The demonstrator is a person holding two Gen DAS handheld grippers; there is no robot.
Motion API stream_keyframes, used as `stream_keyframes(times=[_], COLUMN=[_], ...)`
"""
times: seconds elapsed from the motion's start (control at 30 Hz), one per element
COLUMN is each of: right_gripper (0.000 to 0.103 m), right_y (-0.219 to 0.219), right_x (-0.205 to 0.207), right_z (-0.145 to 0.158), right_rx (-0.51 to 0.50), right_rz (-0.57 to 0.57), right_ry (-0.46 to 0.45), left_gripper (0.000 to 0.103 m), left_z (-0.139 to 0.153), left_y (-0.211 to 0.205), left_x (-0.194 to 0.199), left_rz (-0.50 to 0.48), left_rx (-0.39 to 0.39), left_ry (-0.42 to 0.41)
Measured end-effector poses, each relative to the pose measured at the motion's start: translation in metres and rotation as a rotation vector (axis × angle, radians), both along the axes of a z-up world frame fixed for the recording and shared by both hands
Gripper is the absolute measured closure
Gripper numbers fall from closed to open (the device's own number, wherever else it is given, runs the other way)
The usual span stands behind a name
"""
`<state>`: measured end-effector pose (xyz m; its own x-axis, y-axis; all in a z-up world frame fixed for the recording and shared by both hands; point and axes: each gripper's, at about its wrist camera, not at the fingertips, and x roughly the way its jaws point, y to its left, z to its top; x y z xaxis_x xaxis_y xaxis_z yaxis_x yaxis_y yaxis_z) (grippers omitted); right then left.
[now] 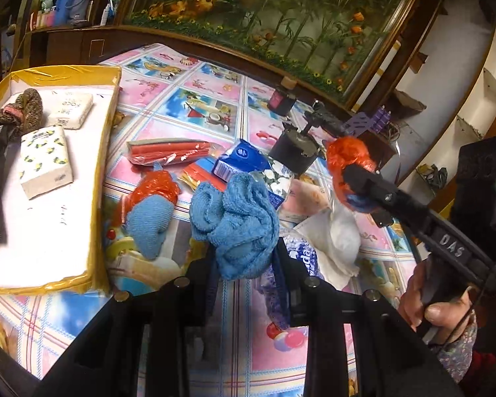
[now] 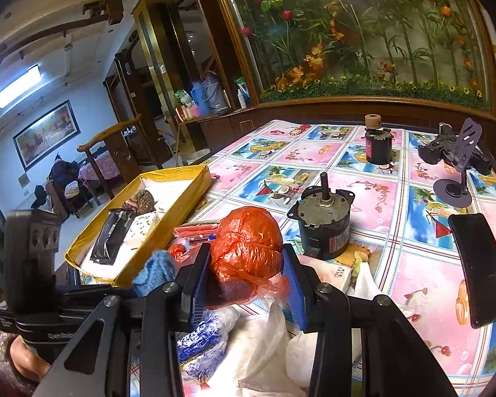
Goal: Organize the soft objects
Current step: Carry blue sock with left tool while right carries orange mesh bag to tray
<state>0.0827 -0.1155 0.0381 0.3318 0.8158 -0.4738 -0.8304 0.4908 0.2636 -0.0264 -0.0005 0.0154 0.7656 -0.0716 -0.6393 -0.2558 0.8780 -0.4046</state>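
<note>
1. My left gripper [image 1: 244, 264] is clamped on a crumpled blue towel [image 1: 238, 221], which bulges well out past the pads and hangs just above the patterned tablecloth [image 1: 195, 99].
2. My right gripper [image 2: 248, 271] is squeezing an orange plastic-wrapped bundle [image 2: 248, 241], lifted clear of the pile of packets and white cloth [image 2: 264, 347] below it.
3. The yellow-rimmed box [image 1: 107, 152] sits to my left with a tissue pack [image 1: 46, 162], a white face-tissue pack [image 1: 71, 110] and a knitted item [image 1: 26, 110] already in it; I judge both loads belong there.
4. Risk: the plastic wrap looks slick, so the bundle could squirt out of the pads if I swing fast.
5. Risk: the towel's loose folds could drag the second orange-and-blue bundle [image 1: 152, 211] lying just beside it.
6. Risk: the two grippers are near each other; crossing toward the box together may make them collide.
7. The grey motor [image 2: 324, 221] stands close behind the bundle; a wide swing could knock it.
</note>
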Motion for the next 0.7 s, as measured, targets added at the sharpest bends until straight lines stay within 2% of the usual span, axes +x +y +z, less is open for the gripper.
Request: stream_keyframes(times=[0.2,0.4,0.7], right_gripper=[0.059,0.059,0.058], right_y=[0.013,0.037,0.14], right_x=[-0.006,-0.02,-0.068], right_z=[-0.005,0.0,0.007], right_rx=[-0.028,0.035,0.02], right_rz=[0.008,0.047,0.178], right_ry=[0.002,0.064,0.084], left_gripper=[0.074,0.074,0.073], left_z=[0.02,0.026,0.032], left_y=[0.021,0.058,0.112], left_x=[-0.028,-0.054,-0.086], left_rz=[0.054,0.141,0.275], left_rx=[0.0,0.001,0.001], left_ry=[-0.069,-0.093,-0.114])
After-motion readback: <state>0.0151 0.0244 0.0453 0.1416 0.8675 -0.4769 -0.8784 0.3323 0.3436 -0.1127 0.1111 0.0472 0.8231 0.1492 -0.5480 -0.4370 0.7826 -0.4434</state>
